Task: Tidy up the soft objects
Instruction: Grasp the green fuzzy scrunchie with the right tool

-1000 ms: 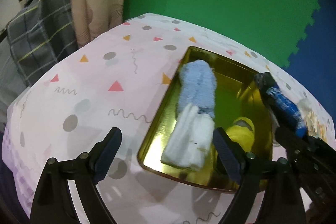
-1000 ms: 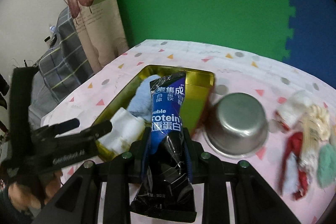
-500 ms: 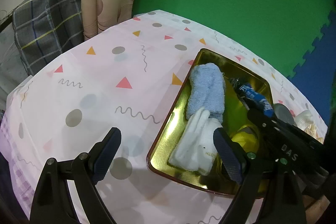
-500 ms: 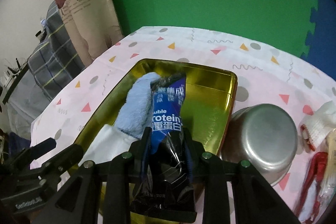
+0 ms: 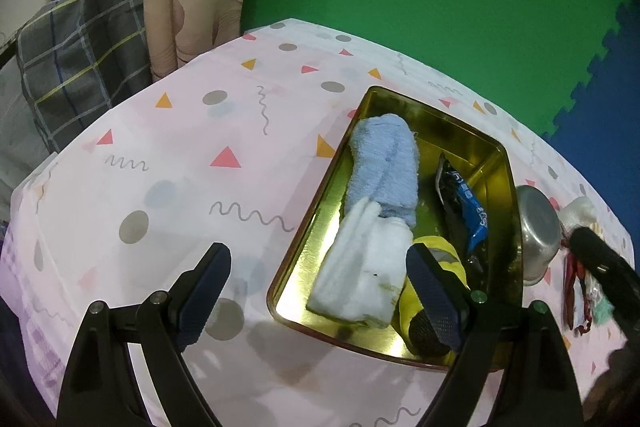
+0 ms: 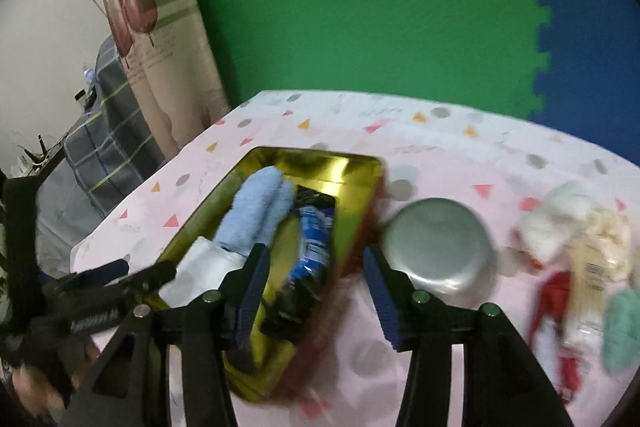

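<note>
Snack packet [image 6: 314, 247] lying loose in gold tray [image 6: 352, 167], right of blue towel [image 6: 256, 219], free of opening right gripper [image 6: 316, 291], just beyond its left pad. Left gripper [image 5: 320, 291] spread wide, empty, over tray's near-left edge beside white cloth [image 5: 360, 279].

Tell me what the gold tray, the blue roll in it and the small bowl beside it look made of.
Gold tray: likely tin-plated metal, glossy; its walls mirror the contents. Blue roll: terry cloth, matte with a fuzzy nap. Small bowl: probably stainless steel, with a brushed grey sheen.
</note>
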{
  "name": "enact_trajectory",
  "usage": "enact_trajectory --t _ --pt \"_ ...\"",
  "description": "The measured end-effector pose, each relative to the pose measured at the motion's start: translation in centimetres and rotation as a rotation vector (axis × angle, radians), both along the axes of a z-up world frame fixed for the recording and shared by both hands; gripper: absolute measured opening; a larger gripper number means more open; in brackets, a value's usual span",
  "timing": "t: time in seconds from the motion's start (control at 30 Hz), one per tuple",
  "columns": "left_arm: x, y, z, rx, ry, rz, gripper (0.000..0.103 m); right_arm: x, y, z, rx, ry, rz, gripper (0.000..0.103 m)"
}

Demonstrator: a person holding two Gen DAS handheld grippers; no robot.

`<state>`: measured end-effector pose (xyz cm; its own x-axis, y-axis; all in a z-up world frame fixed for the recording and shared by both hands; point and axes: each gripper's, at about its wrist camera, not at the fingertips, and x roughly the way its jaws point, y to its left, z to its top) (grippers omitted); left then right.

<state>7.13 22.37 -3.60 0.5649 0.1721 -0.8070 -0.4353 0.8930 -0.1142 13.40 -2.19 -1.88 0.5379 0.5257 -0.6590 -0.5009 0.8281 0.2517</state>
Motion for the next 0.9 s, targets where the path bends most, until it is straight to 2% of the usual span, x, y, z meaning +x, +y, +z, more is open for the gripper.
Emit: enact_trajectory --t 0.2,0.33,0.43,0.5,0.73,0.9 --pt "0.1 -1.1 0.3 0.030 0.000 -0.031 0.087 -0.7 -8.7 0.5 -0.071 -0.053 -0.147 0.050" --pt "0.3 -2.2 0.5 0.046 -0.004 -0.077 0.087 0.1 -15.1 -1.1 -0.136 -0.031 -0.277 0.050" --pt "0.4 -3.5 0.7 0.064 -0.007 -0.129 0.087 0.6 -18.6 -3.0 -0.236 -0.023 -0.337 0.050" --pt "0.4 -4.5 1.0 0.066 -0.013 -0.162 0.087 0.9 -20.2 -3.9 -0.275 -0.022 -0.359 0.050" --pt "0.6 -8.4 1.3 0.098 0.000 -0.273 0.087 2.7 -23.2 -6.1 -0.281 0.001 -0.387 0.051" --pt "1.2 -11.7 1.1 0.091 0.020 -0.350 0.087 4.1 -23.8 -8.1 -0.289 0.031 -0.398 0.058"
